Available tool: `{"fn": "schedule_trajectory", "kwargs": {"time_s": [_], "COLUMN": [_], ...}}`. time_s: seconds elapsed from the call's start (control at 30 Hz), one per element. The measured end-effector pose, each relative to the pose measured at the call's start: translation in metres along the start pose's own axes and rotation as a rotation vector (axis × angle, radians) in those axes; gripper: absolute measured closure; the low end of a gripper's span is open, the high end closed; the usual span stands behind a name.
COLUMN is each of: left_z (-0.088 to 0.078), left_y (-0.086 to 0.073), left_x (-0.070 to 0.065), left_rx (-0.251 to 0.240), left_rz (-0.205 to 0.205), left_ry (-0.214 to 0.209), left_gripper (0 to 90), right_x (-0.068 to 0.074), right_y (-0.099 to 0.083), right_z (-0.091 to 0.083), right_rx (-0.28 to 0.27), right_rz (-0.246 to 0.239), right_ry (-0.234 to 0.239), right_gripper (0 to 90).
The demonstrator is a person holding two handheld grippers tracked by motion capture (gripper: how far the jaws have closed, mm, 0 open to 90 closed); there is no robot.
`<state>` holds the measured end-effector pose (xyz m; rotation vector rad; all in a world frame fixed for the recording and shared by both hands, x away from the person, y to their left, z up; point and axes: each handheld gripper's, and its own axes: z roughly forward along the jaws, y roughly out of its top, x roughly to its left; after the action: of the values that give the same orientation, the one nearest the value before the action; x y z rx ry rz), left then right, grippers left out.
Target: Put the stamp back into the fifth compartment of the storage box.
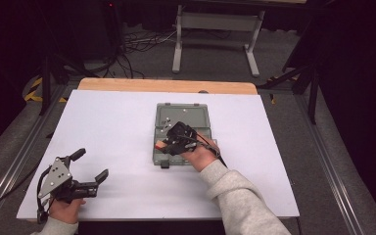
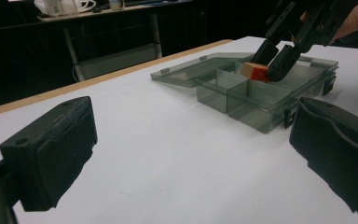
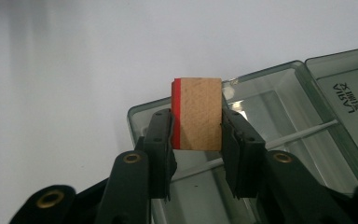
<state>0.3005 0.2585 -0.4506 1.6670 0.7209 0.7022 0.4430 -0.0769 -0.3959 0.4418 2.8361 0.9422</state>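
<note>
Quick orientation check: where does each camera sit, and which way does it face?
High view: above the person's side, looking forward and down at the table; both forearms enter from below.
Left gripper view: rides the left gripper, looking across the table between its open fingers.
Right gripper view: rides the right gripper, looking down at the wooden block it grips.
All three share the grey compartment box.
</note>
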Motion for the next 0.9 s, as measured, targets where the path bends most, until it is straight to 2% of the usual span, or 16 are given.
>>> {"fn": "schedule_trajectory", "kwargs": {"time_s": [0.4, 0.7, 0.9], "left_z": [0.0, 0.0, 0.0], "left_y": [0.0, 0.0, 0.0], "left_x": [0.0, 0.0, 0.0], "left_rx": [0.001, 0.002, 0.001], "left_rz": [-0.001, 0.0, -0.001], "left_ry": [-0.001, -0.002, 0.0], "left_gripper": [1.5, 1.5, 1.5], "right_x": [-0.002, -0.001, 0.001], "right_y": [-0.001, -0.001, -0.001], "right_z": [0.011, 0.015, 0.016], "right_rx": [0.039, 0.064, 0.075], "right_rz": [0.018, 0.011, -0.013], "right_ry": [0.028, 0.034, 0.03], "right_gripper": [65.6, 65.5, 65.5]}}
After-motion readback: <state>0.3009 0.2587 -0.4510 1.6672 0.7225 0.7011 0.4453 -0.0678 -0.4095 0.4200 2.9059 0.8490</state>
